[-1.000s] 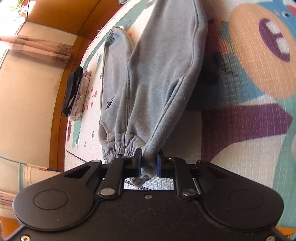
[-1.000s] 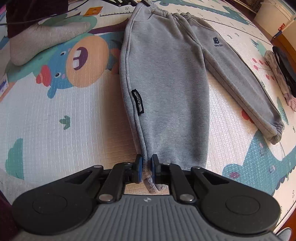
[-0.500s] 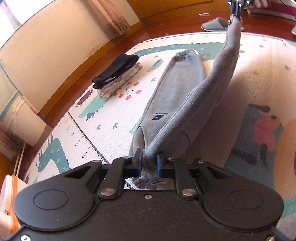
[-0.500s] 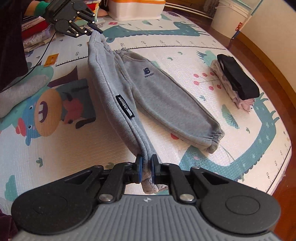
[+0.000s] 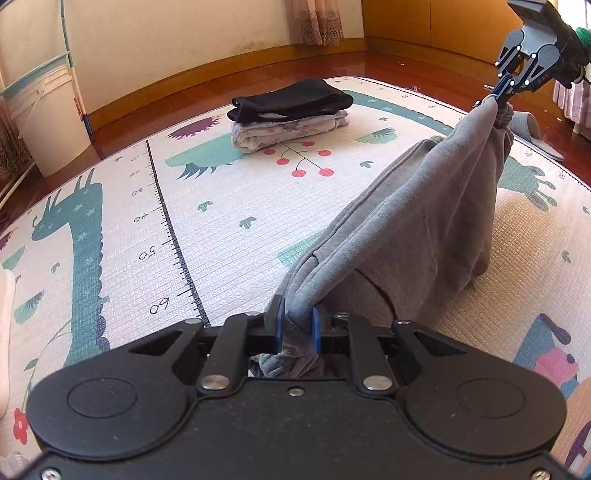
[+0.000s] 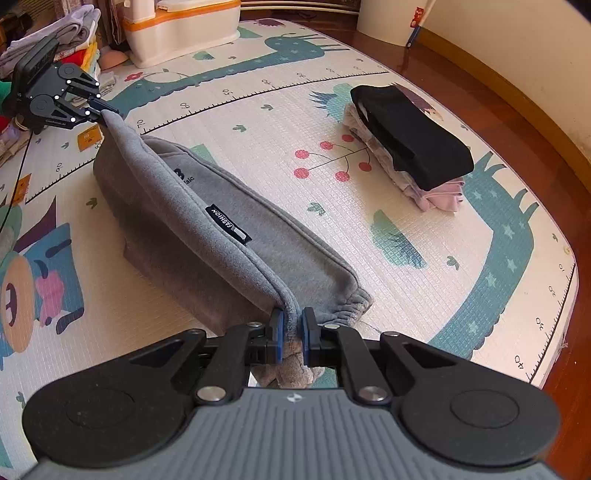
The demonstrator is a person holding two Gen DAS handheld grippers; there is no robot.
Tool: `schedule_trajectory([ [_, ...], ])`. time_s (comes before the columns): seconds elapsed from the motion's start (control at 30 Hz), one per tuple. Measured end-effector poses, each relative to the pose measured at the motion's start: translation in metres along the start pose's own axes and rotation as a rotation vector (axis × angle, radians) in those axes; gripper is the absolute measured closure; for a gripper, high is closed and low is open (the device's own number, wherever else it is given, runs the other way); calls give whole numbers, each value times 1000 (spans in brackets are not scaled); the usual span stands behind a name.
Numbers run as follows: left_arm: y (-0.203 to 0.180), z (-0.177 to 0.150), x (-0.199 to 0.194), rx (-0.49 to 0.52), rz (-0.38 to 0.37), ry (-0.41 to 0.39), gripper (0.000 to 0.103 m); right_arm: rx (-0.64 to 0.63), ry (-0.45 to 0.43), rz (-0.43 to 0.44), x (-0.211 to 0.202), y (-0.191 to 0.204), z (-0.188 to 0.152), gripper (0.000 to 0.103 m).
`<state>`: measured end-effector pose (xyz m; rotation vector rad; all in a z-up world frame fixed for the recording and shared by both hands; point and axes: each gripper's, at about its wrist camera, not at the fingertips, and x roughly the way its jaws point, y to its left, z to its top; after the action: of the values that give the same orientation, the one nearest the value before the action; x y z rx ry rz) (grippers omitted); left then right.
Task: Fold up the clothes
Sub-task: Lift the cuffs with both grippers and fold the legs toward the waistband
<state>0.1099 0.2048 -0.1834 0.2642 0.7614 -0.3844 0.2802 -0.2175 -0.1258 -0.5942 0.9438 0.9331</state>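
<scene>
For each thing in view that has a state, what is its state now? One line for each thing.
Left gripper: shut on the waistband end of the grey pants.
Right gripper: shut on the cuff end of the pants.
Grey pants: one leg lifted along its edge between the grippers, the other lying flat on the mat.
Stack of clothes: folded, black piece on top.
Mat: lying flat on the floor.

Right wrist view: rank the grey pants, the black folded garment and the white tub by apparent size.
1. Grey pants, clearly largest.
2. Black folded garment and white tub look similar; the tub sits farther away, so no ranking.
</scene>
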Motion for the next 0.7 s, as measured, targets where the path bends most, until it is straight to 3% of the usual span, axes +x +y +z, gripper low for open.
schedule_trajectory([
  [0.37, 41, 1, 40, -250, -86, 75, 90, 116, 88, 38, 68, -59, 30, 92],
  [0.5, 63, -4, 55, -417, -125, 97, 90, 151, 97, 37, 91, -74, 39, 93],
  [0.53, 66, -5, 58, -441, -127, 104, 90, 164, 102, 23, 97, -79, 40, 101],
  [0.7, 71, -6, 74, -492, -123, 138, 91, 244, 93, -33, 115, -96, 35, 101],
])
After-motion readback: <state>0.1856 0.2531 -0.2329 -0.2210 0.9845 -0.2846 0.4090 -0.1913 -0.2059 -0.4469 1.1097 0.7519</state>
